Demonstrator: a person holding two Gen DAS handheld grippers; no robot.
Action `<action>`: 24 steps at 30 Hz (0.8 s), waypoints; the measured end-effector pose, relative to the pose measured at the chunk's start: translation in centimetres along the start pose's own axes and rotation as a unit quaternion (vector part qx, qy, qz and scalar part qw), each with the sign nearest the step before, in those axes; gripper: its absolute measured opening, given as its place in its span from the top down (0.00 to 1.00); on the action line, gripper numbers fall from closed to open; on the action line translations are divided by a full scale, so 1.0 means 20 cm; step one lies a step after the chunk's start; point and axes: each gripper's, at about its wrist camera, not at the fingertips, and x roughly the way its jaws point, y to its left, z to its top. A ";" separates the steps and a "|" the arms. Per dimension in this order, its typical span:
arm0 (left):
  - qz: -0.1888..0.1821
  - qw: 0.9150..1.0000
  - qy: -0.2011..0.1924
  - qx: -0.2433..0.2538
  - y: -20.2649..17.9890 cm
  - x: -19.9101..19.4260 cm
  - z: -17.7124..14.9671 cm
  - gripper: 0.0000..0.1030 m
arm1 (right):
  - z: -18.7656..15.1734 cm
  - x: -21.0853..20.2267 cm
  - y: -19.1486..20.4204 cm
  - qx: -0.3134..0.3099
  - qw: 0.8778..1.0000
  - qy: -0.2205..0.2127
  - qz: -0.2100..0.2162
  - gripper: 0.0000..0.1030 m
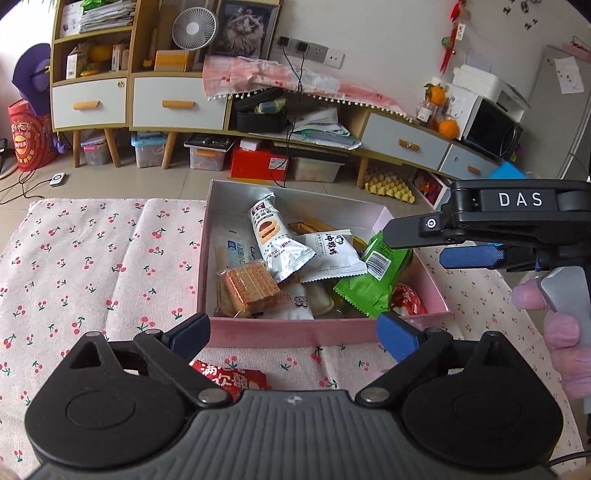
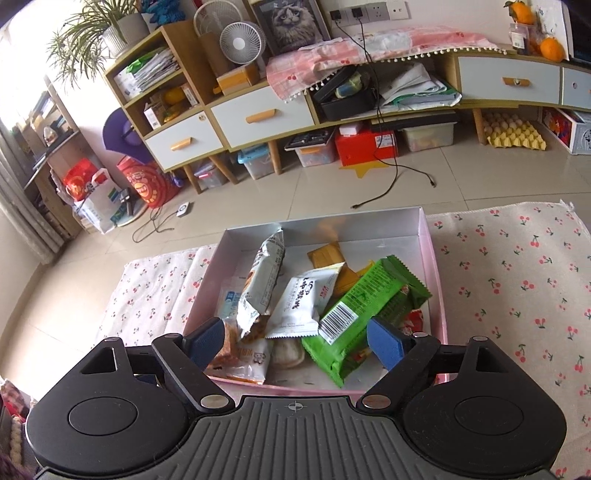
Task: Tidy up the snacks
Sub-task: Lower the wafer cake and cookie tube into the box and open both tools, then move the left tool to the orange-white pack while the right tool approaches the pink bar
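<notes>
Cherry-printed cloth point(image 1: 92, 258) covers the surface, and behind it a tiled floor runs to a long low cabinet point(image 1: 177, 103) with white drawers, a small white fan point(image 1: 194, 27) and a framed cat picture point(image 1: 245, 27).

From the left wrist view, a pink box point(image 1: 258, 332) sits on the cloth with snacks piled inside. A white packet point(image 1: 271, 236) printed with a chocolate sandwich biscuit leans across the heap; its Chinese writing is too small to read. Beside it lies a white sachet point(image 1: 332, 254) with large dark Chinese characters, and a green packet point(image 1: 373, 280) shows a barcode label. A clear-wrapped wafer point(image 1: 251, 284) rests at the near left of the box. A red packet point(image 1: 232, 380) with white Chinese characters lies on the cloth outside the box, just under the left gripper point(image 1: 293, 332), whose jaws stand wide with nothing between them. The right gripper point(image 1: 413, 243) reaches in from the right, marked "DAS" in white letters, its fingers spread above the green packet and not pressing on it; a hand point(image 1: 554, 325) grips its handle.

From the right wrist view, the same box point(image 2: 436, 258) lies below, the green packet point(image 2: 365, 306) with its barcode uppermost, the sachet point(image 2: 303, 302) and the biscuit packet point(image 2: 262, 280) to its left. The right gripper point(image 2: 295, 347) hangs open and wide above the pile, holding nothing.
</notes>
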 end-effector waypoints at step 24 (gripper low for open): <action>0.058 0.995 0.050 0.067 0.04 -0.13 -0.22 0.01 | -0.37 -0.19 -0.14 -0.038 0.997 -0.014 -0.065 0.10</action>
